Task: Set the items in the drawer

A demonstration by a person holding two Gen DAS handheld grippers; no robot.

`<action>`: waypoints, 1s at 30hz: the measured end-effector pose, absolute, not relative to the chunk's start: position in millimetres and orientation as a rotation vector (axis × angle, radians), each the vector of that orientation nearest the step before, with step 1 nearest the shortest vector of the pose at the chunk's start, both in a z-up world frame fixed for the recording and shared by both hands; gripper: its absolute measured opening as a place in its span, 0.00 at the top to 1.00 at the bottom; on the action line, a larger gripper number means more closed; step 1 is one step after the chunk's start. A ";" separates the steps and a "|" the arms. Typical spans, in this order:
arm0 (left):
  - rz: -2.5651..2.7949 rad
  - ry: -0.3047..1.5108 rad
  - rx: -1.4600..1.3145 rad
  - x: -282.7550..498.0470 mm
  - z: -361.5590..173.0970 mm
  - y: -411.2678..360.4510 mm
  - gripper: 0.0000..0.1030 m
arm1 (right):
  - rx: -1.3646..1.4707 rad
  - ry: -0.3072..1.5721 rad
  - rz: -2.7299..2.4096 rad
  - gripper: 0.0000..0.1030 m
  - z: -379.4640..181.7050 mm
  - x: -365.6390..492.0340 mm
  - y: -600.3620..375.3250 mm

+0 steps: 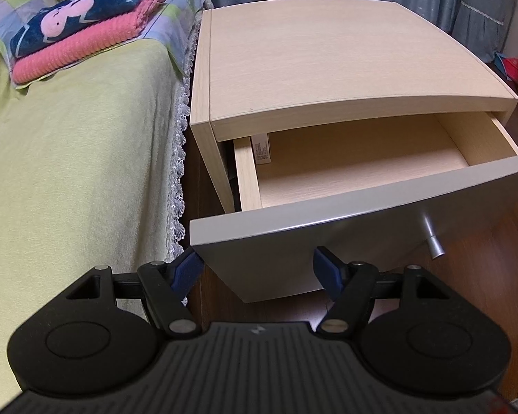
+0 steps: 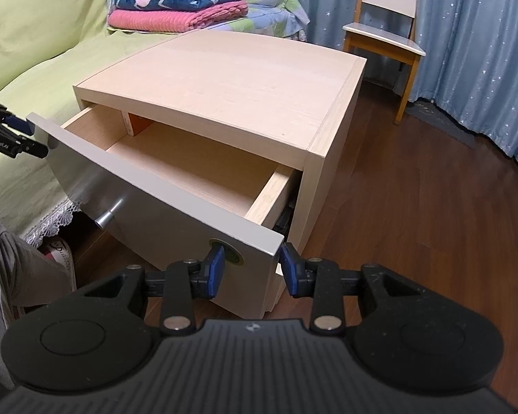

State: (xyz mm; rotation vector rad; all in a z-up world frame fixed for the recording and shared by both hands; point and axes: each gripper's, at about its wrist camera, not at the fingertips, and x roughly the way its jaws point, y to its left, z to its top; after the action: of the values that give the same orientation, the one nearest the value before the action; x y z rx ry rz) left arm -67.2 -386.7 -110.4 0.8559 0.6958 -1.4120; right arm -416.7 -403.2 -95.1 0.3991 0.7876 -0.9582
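Observation:
The light wooden nightstand (image 1: 328,58) has its drawer (image 1: 355,169) pulled out, bare inside apart from a paper label (image 1: 262,146). The grey drawer front (image 1: 328,234) carries a silver knob (image 1: 433,241). My left gripper (image 1: 259,270) is open just before the front's left corner, holding nothing. My right gripper (image 2: 253,270) is open with the front's right corner (image 2: 269,245) between its fingers, apart from both pads. A folded navy blanket (image 1: 83,10) lies on a folded pink one (image 1: 86,45) at the head of the bed.
The green-covered bed (image 1: 69,172) with a lace trim (image 1: 178,179) flanks the nightstand's left side. A wooden chair (image 2: 386,34) stands before blue curtains (image 2: 473,51). Dark wood floor (image 2: 414,207) lies to the right. A person's grey-clad leg (image 2: 3,262) is at lower left.

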 end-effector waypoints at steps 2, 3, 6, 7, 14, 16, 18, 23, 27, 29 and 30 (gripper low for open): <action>-1.393 0.712 0.849 -67.3 -110.0 -385.2 0.31 | 0.409 0.780 -0.985 0.70 -94.7 -416.4 -400.4; -1.382 0.722 0.845 -67.3 -109.3 -383.8 0.31 | 0.422 0.766 -1.003 0.70 -93.7 -416.5 -398.6; -1.353 0.759 0.799 -66.2 -103.5 -373.7 0.31 | 0.473 0.711 -1.079 0.70 -87.6 -418.3 -389.1; -1.341 0.772 0.781 -66.1 -101.2 -369.1 0.31 | 0.491 0.691 -1.108 0.69 -85.0 -419.1 -385.1; -1.311 0.838 0.664 -82.3 -94.5 -340.3 0.31 | 0.651 0.554 -1.229 0.63 -88.2 -411.0 -350.3; -1.313 0.850 0.648 -91.8 -95.8 -336.4 0.31 | 0.670 0.532 -1.242 0.63 -92.8 -401.8 -343.6; -1.316 0.849 0.638 -102.3 -97.2 -334.4 0.31 | 0.672 0.516 -1.229 0.63 -98.3 -392.1 -342.4; -1.297 0.858 0.617 -120.0 -110.1 -336.5 0.31 | 0.620 0.531 -1.245 0.64 -108.3 -370.1 -345.6; -1.268 0.857 0.620 -126.7 -125.1 -342.5 0.31 | 0.608 0.562 -1.265 0.64 -116.7 -363.6 -351.1; -1.258 0.854 0.615 -128.2 -130.8 -345.4 0.31 | 0.599 0.568 -1.270 0.64 -117.8 -361.6 -351.7; -1.255 0.853 0.614 -128.9 -133.1 -347.1 0.31 | 0.594 0.570 -1.272 0.64 -118.1 -360.5 -351.8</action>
State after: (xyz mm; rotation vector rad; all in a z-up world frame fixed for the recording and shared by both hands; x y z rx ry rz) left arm -128.9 -347.1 -133.1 0.6139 0.8531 -1.2549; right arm -360.5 -351.8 -118.1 0.5944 0.5700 -1.2715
